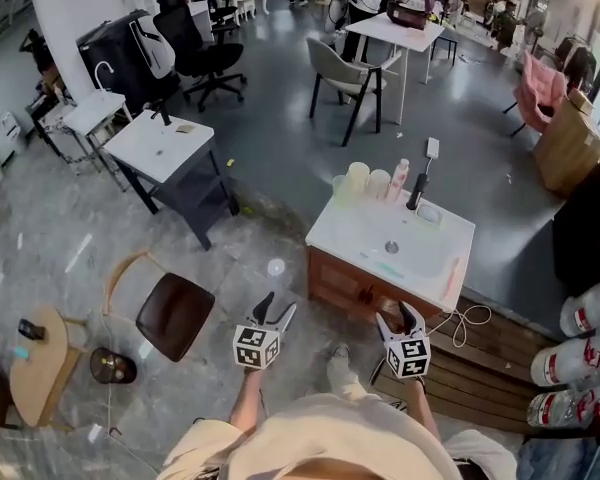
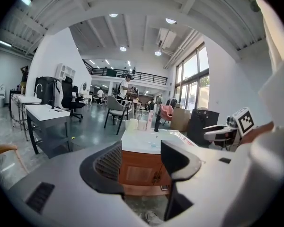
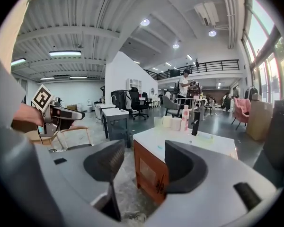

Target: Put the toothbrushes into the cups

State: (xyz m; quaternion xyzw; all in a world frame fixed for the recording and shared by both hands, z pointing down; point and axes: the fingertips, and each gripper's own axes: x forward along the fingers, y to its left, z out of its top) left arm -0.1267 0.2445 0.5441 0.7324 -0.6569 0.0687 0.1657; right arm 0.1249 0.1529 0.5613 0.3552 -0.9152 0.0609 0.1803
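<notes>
A: Jaws, status?
B: Spread on the left gripper [image 1: 277, 308], nothing btwn them; its own view looks thru the gap at the sink table [image 2: 146, 138]. Same on the right gripper [image 1: 400, 318]: jaws wide apart, empty, only the table's brown cabinet front [image 3: 150, 173] showing in the gap.
A: Where are they?
B: Both low over the floor [image 1: 280, 233], on the near side of the table, pointing toward it. Left one off the cabinet's left corner, right one before its right half. Neither touches anything.
A: Toothbrushes?
B: 1 teal toothbrush [image 1: 385, 267] lies flat on the table top, front strip, just beside the basin [image 1: 408, 253]. Also a pink strip [image 1: 451, 280] along the right edge, poss. a 2nd brush, too small to tell.
A: Cups?
B: 3 pale cups [image 1: 358, 179], upright, bunched at the back left corner. Just beside them a pink bottle [image 1: 399, 179], then a black faucet [image 1: 417, 191]. Can't make out the cups' insides.
A: Nearby?
B: Left of the left gripper, well apart, a brown chair [image 1: 176, 314]. On the floor by the cabinet's right side, a white cable [image 1: 462, 320].
</notes>
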